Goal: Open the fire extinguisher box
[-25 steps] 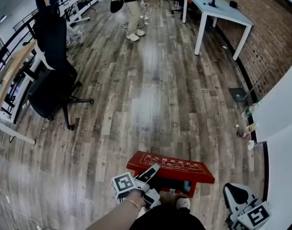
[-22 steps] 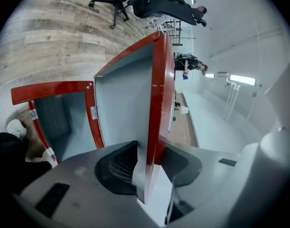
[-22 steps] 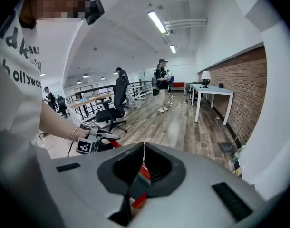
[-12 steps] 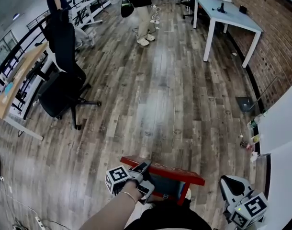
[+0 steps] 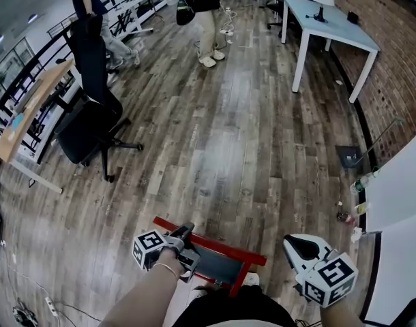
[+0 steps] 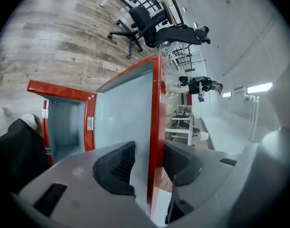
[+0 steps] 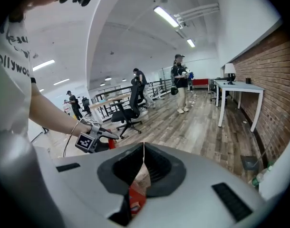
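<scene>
1. Left tongs (image 6: pixel 149 148) stand about half open astride the free edge of the door (image 6: pixel 126 103). The jaws have just been opening a little. The door's red frame runs between the pads, and a sliver of background shows beside the right-hand pad, so the hold looks loose, not clamped.
2. Right tongs (image 7: pixel 144 151) are closed pad to pad with nothing in them. They are held off to the person's right, well apart from the box.
3. At the person's feet, the fire extinguisher box (image 6: pixel 59 88) sits on the wooden floor (image 5: pixel 228 135). It is nearer the floor's right edge under the white wall than its left edge, where the office chair (image 5: pixel 85 125) stands.
4. The door is swung well clear of the opening on its hinge side. The box's grey inside is bare in the part that shows; the rest is hidden.
5. As I judge it, the opening swing is the step in hand and is nearly done, since the mouth of the box is already exposed.
6. The next move probably calls for taking the door a little further round, or parking it where it is. The left tongs would then spread wider and draw straight back off the edge, so that neither pad drags the door shut again. The right tongs need do nothing.
</scene>
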`<state>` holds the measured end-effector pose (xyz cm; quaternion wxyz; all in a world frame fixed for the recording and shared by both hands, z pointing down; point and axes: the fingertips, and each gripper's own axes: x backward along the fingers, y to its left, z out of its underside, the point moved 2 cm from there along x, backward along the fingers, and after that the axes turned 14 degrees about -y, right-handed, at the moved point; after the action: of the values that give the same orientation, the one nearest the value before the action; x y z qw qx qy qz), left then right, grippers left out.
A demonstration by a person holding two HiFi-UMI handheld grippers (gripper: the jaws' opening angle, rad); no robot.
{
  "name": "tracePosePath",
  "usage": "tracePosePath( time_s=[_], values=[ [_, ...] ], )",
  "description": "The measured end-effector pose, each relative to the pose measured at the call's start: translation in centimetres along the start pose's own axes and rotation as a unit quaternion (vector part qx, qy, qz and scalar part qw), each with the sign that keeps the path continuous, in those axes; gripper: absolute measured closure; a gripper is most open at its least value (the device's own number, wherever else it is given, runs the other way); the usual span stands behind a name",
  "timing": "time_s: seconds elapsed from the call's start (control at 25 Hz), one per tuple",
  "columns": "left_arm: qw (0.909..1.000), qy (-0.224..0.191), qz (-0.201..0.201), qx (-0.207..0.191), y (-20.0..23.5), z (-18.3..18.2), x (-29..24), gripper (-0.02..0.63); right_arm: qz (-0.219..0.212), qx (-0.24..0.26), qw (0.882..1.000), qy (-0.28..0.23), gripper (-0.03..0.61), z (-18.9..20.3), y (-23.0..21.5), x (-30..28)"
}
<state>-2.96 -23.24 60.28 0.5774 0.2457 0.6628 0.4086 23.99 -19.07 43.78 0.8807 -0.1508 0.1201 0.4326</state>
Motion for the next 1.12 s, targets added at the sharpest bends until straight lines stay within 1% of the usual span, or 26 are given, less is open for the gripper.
tracePosePath(
  time_s=[0.16, 0.28, 0.48, 0.6, 0.72, 0.88, 1.12],
  values=[
    [0.9997, -0.019, -0.009, -0.015, -0.4, 0.1, -0.3, 0.471, -0.031, 0.013, 0.999, 0.020, 0.568, 0.7, -1.3, -2.2],
    [0.9992, -0.037, -0.011, -0.012, -0.7, 0.3, -0.5, 0.468, -0.051, 0.015, 0.998, 0.028, 0.568, 0.9, -2.2, -3.5],
    [0.9985, -0.052, -0.015, -0.013, -0.8, 0.3, -1.0, 0.466, -0.074, -0.012, 0.997, 0.033, 0.568, 1.1, -3.1, -5.7],
    [0.9977, -0.065, -0.018, -0.013, -1.0, 0.3, -1.3, 0.462, -0.090, -0.009, 0.995, 0.036, 0.568, 0.9, -3.1, -6.9],
    [0.9967, -0.074, -0.026, -0.017, -1.1, 0.4, -2.0, 0.459, -0.097, -0.003, 0.994, 0.043, 0.568, 0.9, -3.6, -7.7],
    [0.9953, -0.087, -0.038, -0.022, -1.5, 0.6, -2.8, 0.453, -0.100, -0.010, 0.994, 0.048, 0.568, 1.0, -4.5, -8.5],
    [0.9914, -0.116, -0.049, -0.035, -2.1, 1.0, -3.8, 0.446, -0.103, -0.024, 0.993, 0.060, 0.568, 2.0, -4.7, -8.6]
  ],
)
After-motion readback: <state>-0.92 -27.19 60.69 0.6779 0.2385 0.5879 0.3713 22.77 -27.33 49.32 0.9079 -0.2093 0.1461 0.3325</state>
